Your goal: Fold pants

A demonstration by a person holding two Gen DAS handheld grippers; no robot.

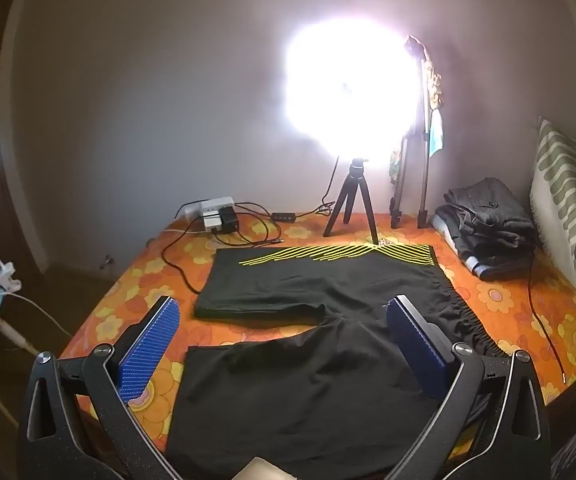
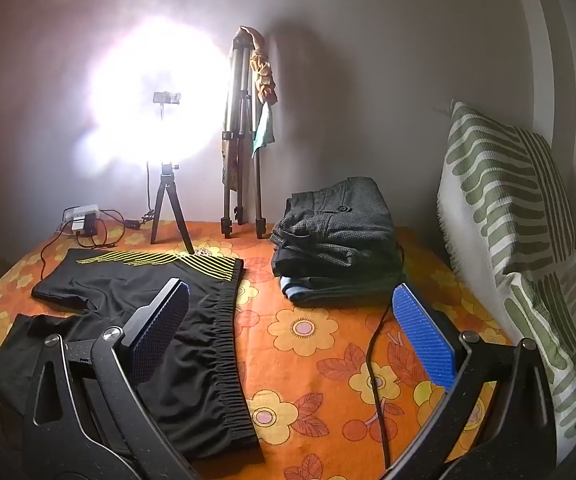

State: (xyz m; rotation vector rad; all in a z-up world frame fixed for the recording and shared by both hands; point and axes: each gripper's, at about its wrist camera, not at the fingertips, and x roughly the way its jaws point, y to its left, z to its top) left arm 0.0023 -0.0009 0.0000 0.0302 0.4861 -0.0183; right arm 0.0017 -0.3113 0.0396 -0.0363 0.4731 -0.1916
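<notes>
Black shorts [image 1: 320, 292] with yellow stripes on the far leg lie flat on the orange flowered bedsheet [image 1: 127, 304], legs to the left and gathered waistband [image 2: 227, 344] to the right. My left gripper [image 1: 283, 320] is open and empty, hovering over the near leg and crotch. My right gripper [image 2: 292, 308] is open and empty; its left finger is over the shorts near the waistband, its right finger over bare sheet. The shorts also show in the right wrist view [image 2: 127, 292].
A stack of folded dark pants [image 2: 336, 240] lies at the back right. A ring light on a small tripod [image 2: 167, 212], a taller folded tripod [image 2: 239, 152], a power strip with cables [image 1: 215, 216] and a green-striped pillow [image 2: 520, 220] border the bed. A black cable [image 2: 376, 372] crosses the sheet.
</notes>
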